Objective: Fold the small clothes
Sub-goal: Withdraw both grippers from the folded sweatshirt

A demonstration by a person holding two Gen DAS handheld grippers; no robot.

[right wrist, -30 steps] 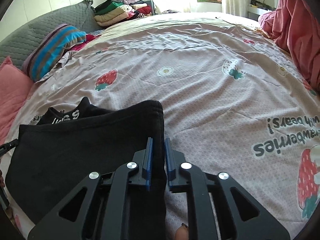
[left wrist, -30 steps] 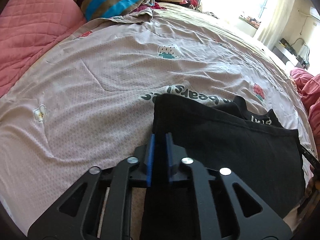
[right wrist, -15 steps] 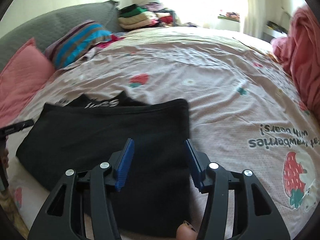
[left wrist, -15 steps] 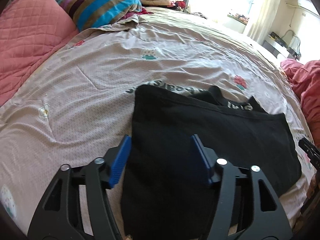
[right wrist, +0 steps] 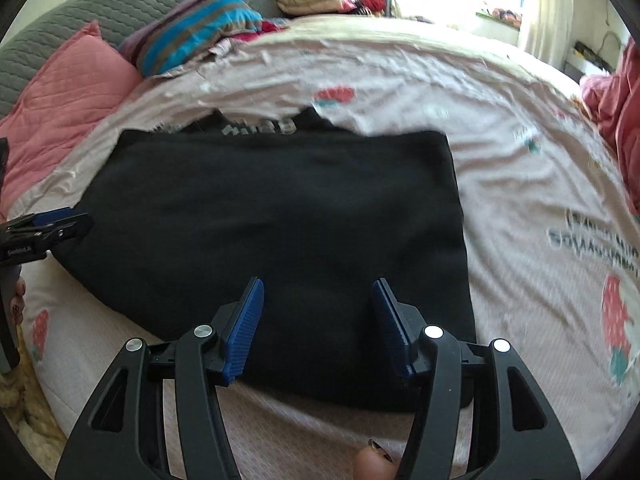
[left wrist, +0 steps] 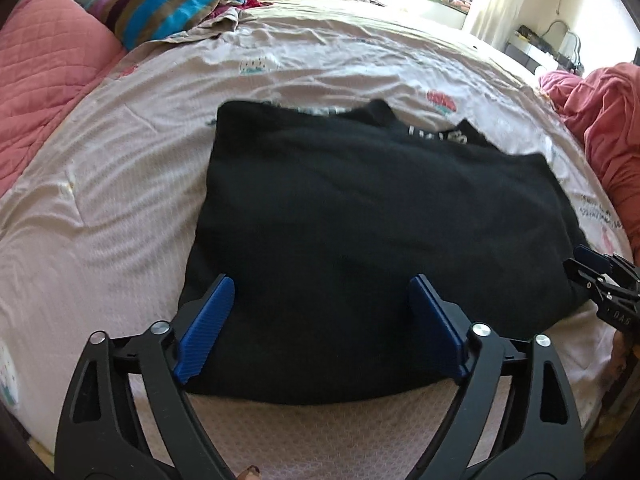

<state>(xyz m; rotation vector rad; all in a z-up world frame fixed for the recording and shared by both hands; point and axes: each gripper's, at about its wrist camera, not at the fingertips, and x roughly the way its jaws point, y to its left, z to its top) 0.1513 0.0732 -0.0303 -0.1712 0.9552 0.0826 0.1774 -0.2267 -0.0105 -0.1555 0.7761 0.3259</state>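
Both grippers released: left gripper [left wrist: 320, 320] jaws opening wide, right gripper [right wrist: 318, 326] jaws apart, nothing pinched. Black garment [left wrist: 360, 220] lies folded flat on the bedsheet [left wrist: 120, 208] (white lettering at far edge).

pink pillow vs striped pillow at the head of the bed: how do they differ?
1. Colour: the pink pillow is one plain colour; the striped pillow has blue, brown and purple bands.
2. Surface: the pink pillow is quilted with stitched lines; the striped pillow shows no quilting.
3. Place: in the right wrist view the pink pillow lies nearer the camera, the striped pillow farther back.

Shared: both lie against the grey headboard.
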